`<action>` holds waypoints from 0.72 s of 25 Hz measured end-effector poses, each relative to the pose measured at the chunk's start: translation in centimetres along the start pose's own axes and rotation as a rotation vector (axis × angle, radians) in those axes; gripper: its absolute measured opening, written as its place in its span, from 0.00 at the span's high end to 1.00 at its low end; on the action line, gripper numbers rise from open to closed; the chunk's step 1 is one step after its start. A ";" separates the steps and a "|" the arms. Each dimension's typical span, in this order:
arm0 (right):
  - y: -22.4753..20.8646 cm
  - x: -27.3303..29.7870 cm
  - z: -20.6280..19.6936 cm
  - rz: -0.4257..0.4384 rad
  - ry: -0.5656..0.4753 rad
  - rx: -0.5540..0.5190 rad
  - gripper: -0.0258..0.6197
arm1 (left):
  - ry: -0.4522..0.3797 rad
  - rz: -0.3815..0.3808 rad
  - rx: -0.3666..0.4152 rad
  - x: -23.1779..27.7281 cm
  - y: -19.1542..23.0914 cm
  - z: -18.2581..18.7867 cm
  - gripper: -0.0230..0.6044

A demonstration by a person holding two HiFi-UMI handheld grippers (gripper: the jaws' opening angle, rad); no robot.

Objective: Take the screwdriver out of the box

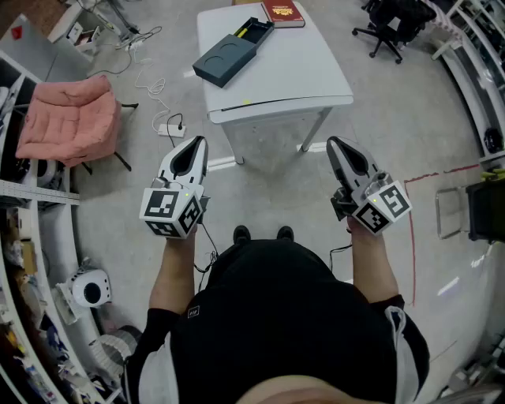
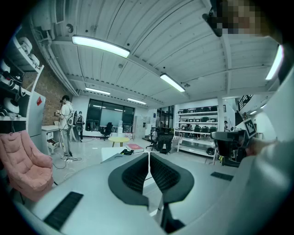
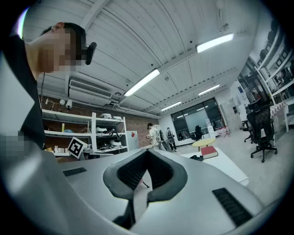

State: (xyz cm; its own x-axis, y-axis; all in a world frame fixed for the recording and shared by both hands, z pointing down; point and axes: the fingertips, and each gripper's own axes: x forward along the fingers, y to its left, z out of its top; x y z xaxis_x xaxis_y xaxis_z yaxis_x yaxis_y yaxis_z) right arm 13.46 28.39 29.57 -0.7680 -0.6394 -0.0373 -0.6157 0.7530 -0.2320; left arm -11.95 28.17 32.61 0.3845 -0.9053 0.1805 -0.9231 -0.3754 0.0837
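A dark box (image 1: 229,54) lies open on the white table (image 1: 300,71) ahead of me, with a yellow-handled screwdriver (image 1: 246,30) in its far compartment. Both grippers are held level at waist height, well short of the table. My left gripper (image 1: 199,140) is shut with nothing in it, its pads meeting in the left gripper view (image 2: 149,154). My right gripper (image 1: 332,142) is also shut and empty (image 3: 147,151). The box (image 3: 197,157) shows small and far off in the right gripper view.
A red book (image 1: 282,12) lies at the table's far edge beside the box. A pink padded chair (image 1: 71,118) stands to the left, with a power strip and cables (image 1: 170,129) on the floor. A black office chair (image 1: 390,20) is at the far right. Shelving lines both sides.
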 end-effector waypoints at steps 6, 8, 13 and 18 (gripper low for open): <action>0.0 0.1 -0.1 -0.007 -0.002 0.003 0.92 | -0.004 -0.007 -0.002 0.0 0.3 0.0 0.93; 0.4 0.3 -0.3 -0.010 -0.004 0.006 0.92 | -0.004 -0.012 0.000 -0.3 0.5 -0.2 0.93; 2.6 1.7 -0.9 0.002 0.001 -0.017 0.92 | -0.010 -0.018 -0.022 -1.8 2.3 -0.6 0.93; 5.1 4.0 -1.6 0.012 -0.004 -0.010 0.91 | -0.010 -0.004 0.003 -3.6 5.1 -1.3 0.93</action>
State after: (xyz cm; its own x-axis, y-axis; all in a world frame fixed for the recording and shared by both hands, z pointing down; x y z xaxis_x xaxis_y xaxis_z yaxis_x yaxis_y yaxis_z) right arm 6.96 29.94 29.78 -0.7747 -0.6307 -0.0443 -0.6079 0.7623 -0.2219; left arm -18.02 29.79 33.64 0.3880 -0.9057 0.1706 -0.9216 -0.3796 0.0810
